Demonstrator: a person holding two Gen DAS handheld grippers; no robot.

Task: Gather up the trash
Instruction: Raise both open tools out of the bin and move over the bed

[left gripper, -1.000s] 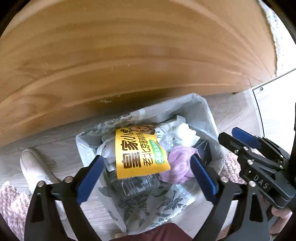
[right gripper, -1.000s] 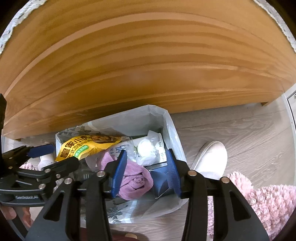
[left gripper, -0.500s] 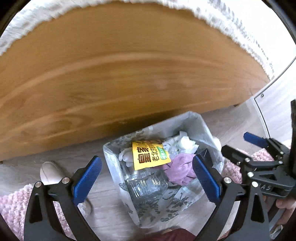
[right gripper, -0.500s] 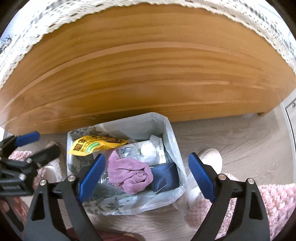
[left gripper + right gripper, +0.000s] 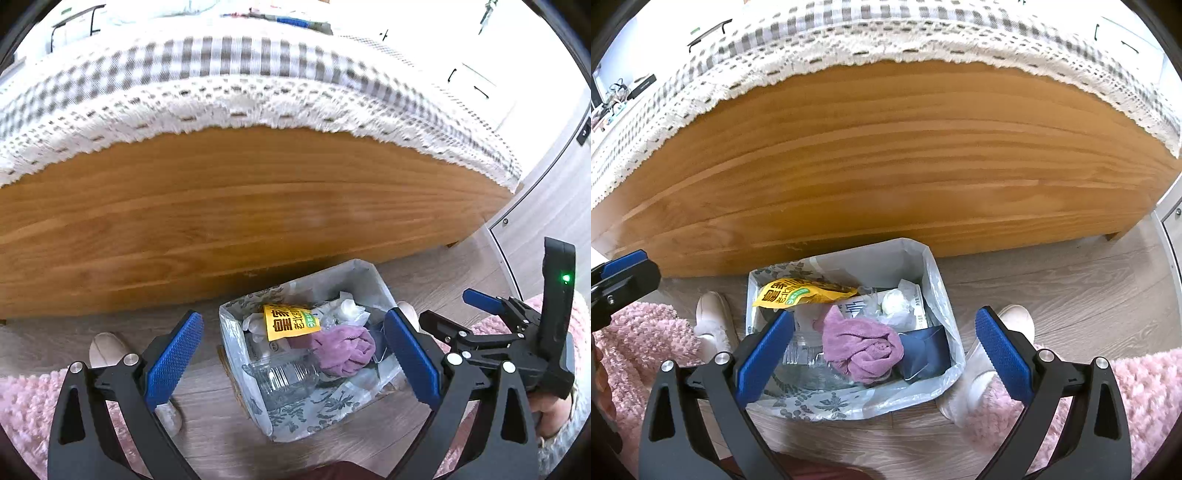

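Both grippers, left (image 5: 293, 354) and right (image 5: 884, 356), are higher above the bin (image 5: 938, 273) than before; the right's jaws have just been opening, nothing between them, the left gaping too. Purple cloth (image 5: 862, 349) lies inside; bottle (image 5: 282, 378) half buried.

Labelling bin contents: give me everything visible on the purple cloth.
The purple cloth is soft, towel-like fabric in a mauve tone, bunched and rolled into a loose wad with folds spiralling at one end. It lies on top of the trash in the lined bin, toward the near side. It rests on a clear plastic bottle, lies against a dark blue packet, and sits just below the yellow snack bag and white wrappers. Nothing grips it.
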